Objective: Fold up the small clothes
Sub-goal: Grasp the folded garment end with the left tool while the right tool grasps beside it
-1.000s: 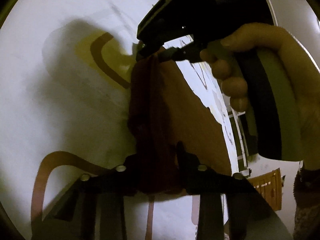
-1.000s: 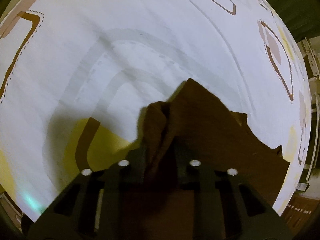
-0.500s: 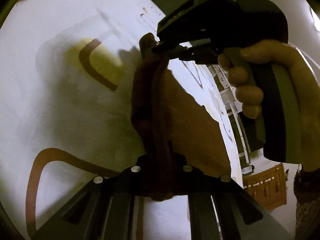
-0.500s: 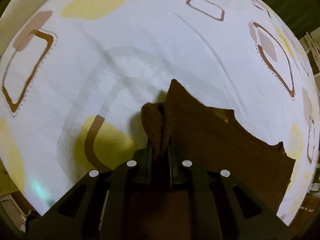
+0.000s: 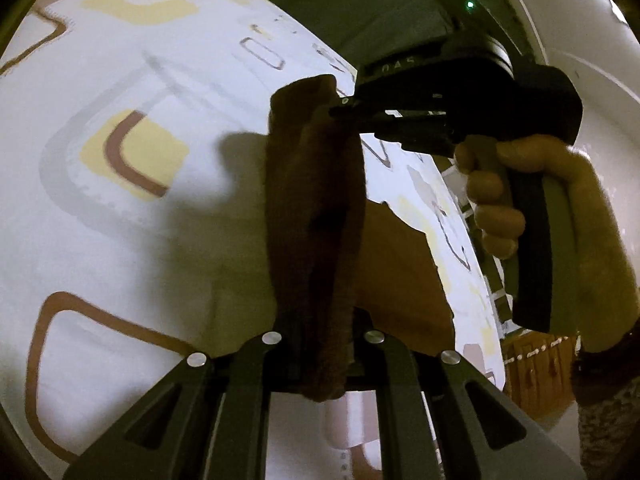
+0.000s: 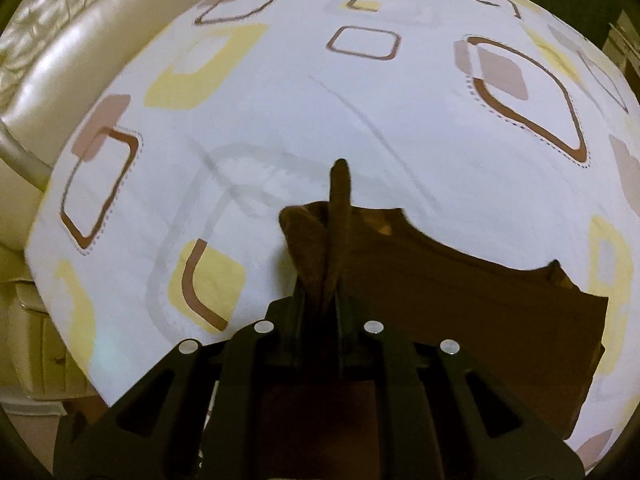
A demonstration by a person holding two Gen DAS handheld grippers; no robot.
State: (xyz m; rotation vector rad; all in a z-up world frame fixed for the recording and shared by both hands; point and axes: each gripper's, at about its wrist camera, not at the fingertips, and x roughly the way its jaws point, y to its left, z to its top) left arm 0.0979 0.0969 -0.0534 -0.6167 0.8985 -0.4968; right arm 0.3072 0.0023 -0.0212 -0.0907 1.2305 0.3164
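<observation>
A small brown garment (image 5: 316, 216) is stretched taut between my two grippers, lifted off the patterned bed sheet (image 5: 120, 220). My left gripper (image 5: 320, 344) is shut on one bunched edge of it. My right gripper (image 5: 340, 106), held in a hand, is shut on the opposite edge, seen in the left wrist view. In the right wrist view my right gripper (image 6: 320, 300) clamps bunched brown cloth (image 6: 320, 240), and the rest of the garment (image 6: 480, 300) hangs and lies to the right on the sheet (image 6: 280, 120).
The white sheet with yellow and brown square prints covers the whole bed. A cream padded headboard (image 6: 60, 40) stands at the left. A wooden cabinet (image 5: 536, 368) stands beyond the bed's right edge.
Both grippers have risen well above the sheet with the garment's edge in them. The cloth between them has pulled into a tighter vertical band.
</observation>
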